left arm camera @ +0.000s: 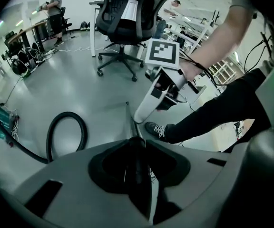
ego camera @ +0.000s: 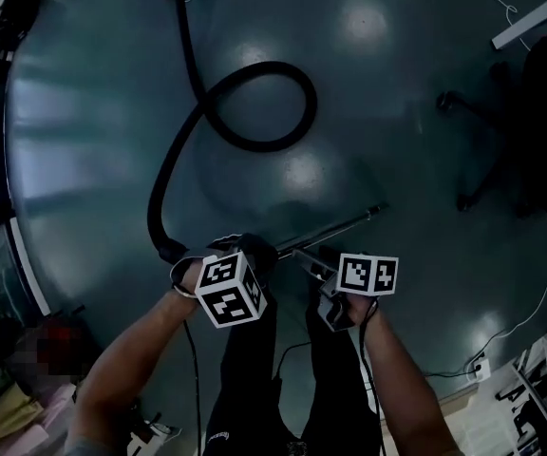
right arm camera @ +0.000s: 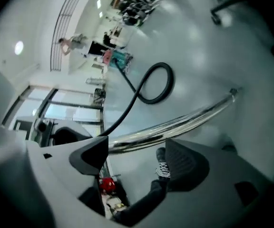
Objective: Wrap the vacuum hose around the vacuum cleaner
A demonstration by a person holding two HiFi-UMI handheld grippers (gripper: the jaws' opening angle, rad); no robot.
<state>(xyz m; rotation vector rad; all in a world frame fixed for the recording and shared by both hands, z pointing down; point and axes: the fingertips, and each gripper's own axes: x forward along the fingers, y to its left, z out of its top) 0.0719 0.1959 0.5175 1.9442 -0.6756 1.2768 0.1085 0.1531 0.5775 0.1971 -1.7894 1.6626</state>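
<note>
The head view looks steeply down at the floor point(ego camera: 397, 112), with the left hand-held gripper point(ego camera: 243, 251) and right hand-held gripper point(ego camera: 310, 260) at its near edge. The left gripper view looks low across the floor toward the far office chair point(left arm camera: 122, 18). The right gripper view, tilted sideways, looks along the wand point(right arm camera: 184, 120). All three views share the hose loop point(ego camera: 259, 146).

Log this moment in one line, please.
left gripper: shut on handle | right gripper: open at metal tube | hose: looped on floor, not wrapped
</note>
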